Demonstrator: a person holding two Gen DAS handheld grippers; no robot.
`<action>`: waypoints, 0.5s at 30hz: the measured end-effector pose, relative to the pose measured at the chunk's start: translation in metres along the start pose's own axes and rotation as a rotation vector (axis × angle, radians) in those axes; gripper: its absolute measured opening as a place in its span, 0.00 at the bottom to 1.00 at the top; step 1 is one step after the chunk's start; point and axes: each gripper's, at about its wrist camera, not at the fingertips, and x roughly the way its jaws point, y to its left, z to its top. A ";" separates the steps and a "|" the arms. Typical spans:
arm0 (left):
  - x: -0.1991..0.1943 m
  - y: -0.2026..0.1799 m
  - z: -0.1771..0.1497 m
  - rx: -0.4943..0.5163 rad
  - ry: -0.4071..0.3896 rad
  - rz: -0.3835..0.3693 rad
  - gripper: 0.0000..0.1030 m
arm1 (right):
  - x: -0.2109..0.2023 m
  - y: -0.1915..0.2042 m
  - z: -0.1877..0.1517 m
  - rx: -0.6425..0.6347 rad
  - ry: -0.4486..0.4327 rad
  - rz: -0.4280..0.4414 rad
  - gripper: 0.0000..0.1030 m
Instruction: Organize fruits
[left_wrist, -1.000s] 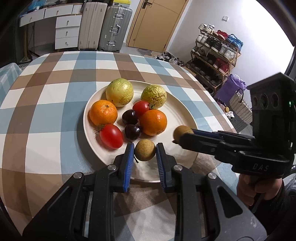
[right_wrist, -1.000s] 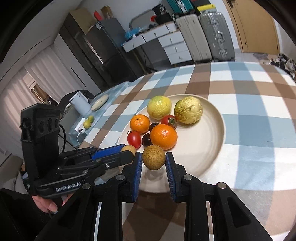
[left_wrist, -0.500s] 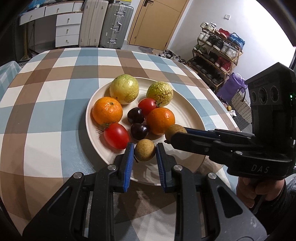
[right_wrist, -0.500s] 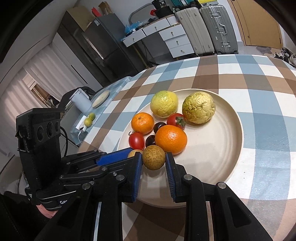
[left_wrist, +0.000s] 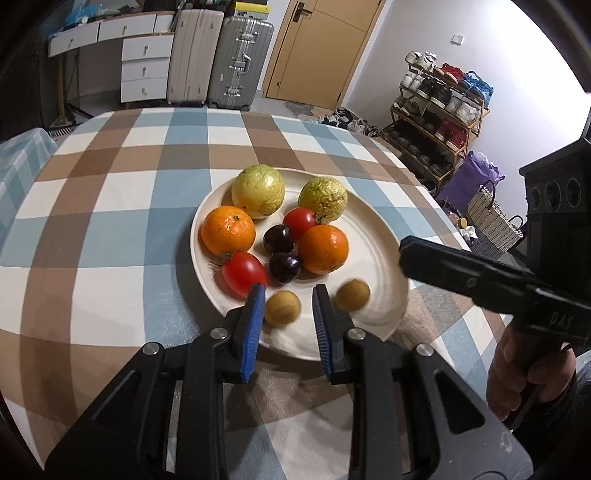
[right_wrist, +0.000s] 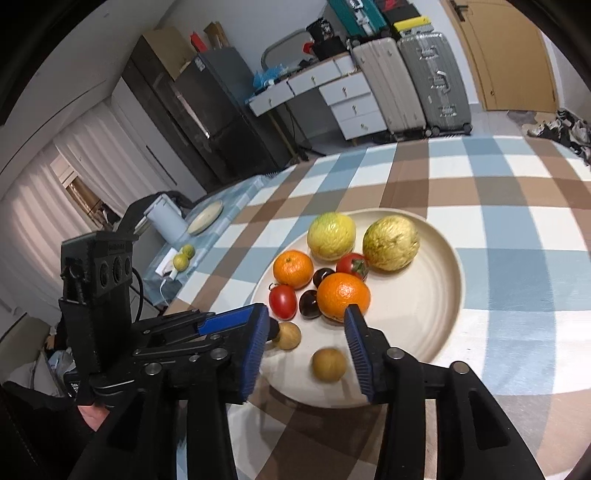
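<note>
Both small tan longans now lie loose on the smooth cream plate. One round longan sits between the left gripper and its ribbed blue pads, gaps showing either side, released. The blurred longan lies between the right gripper, whose jaws have just been opening. Dimpled oranges and glossy tomatoes cluster behind.

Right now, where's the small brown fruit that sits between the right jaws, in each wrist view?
Left wrist: the small brown fruit lies at the plate's near rim, lower centre-right, blurred, just right of the left gripper's right finger.
Right wrist: low centre, lying free on the plate between the open jaws of the right gripper.
Shared landmark: the larger orange, just beyond it in both views.
</note>
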 end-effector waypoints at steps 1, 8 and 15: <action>-0.005 -0.002 -0.001 0.003 -0.007 0.005 0.27 | -0.004 0.000 0.000 0.003 -0.010 -0.001 0.46; -0.044 -0.020 -0.002 0.015 -0.084 0.040 0.50 | -0.042 0.013 -0.005 -0.009 -0.090 -0.022 0.56; -0.098 -0.041 -0.006 0.048 -0.220 0.122 0.80 | -0.093 0.030 -0.016 -0.027 -0.233 -0.056 0.85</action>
